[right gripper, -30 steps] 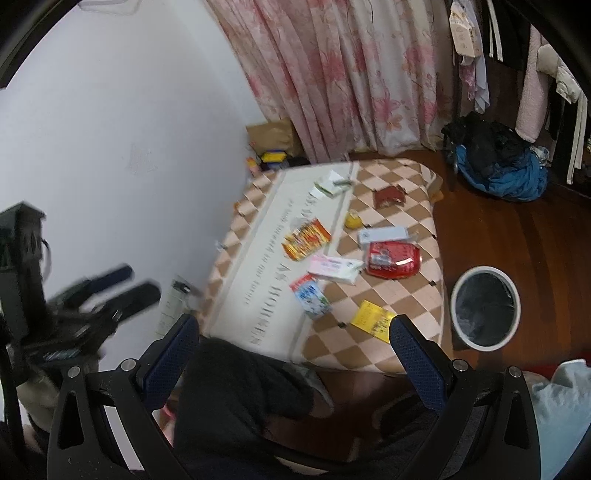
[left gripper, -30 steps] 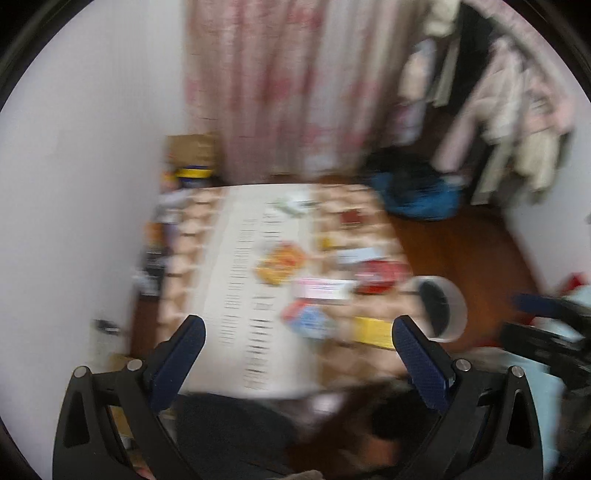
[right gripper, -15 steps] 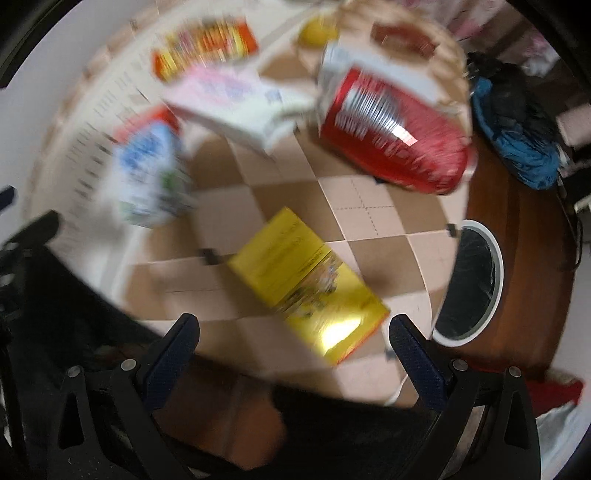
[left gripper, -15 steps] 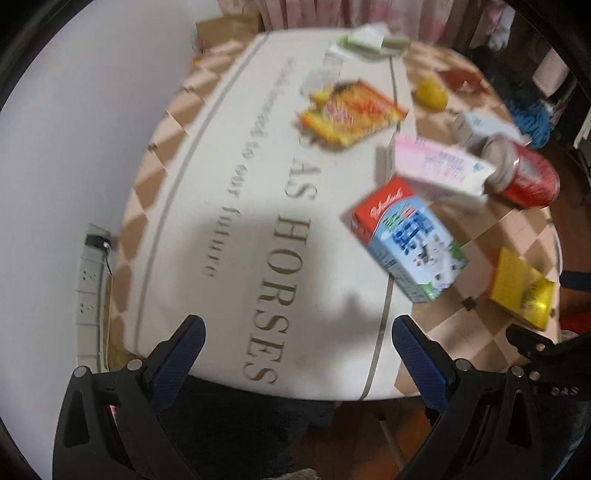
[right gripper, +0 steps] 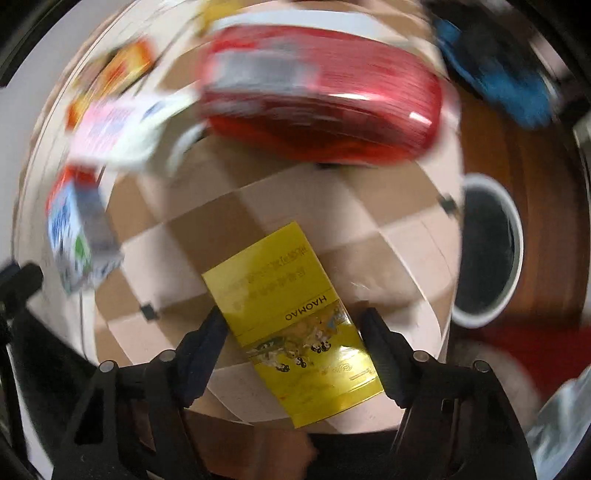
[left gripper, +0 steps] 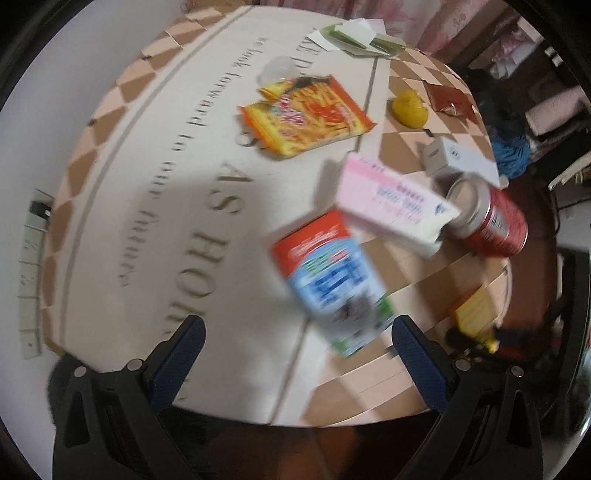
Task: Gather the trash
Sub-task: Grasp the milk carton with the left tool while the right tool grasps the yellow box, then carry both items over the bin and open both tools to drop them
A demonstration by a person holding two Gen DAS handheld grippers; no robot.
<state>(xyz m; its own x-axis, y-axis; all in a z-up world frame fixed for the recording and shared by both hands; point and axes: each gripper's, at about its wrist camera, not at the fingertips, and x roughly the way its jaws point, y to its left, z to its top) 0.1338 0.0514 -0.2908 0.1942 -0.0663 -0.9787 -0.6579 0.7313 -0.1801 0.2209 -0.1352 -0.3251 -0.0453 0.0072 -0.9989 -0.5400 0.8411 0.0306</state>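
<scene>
Trash lies on a checkered table [left gripper: 122, 206]. In the left wrist view my left gripper [left gripper: 295, 347] is open, low over the table, with a blue and red milk carton [left gripper: 332, 280] just ahead between its fingers, not touched. A pink box [left gripper: 395, 210], a red can [left gripper: 491, 221], a chips bag [left gripper: 306, 114] and a yellow packet [left gripper: 474, 312] lie beyond. In the right wrist view my right gripper [right gripper: 295, 328] is open, its fingers either side of the yellow packet [right gripper: 291, 317]. The red can [right gripper: 321, 107] lies behind it.
A white-rimmed bin [right gripper: 487, 251] stands on the wooden floor right of the table. A yellow fruit [left gripper: 410, 107], a brown sachet [left gripper: 448, 98], a white box [left gripper: 458, 158] and papers [left gripper: 354, 33] lie at the far end. A wall is on the left.
Both grippers have come down from a high view of the room to close over the table. The left closed in on the carton, the right on the yellow packet.
</scene>
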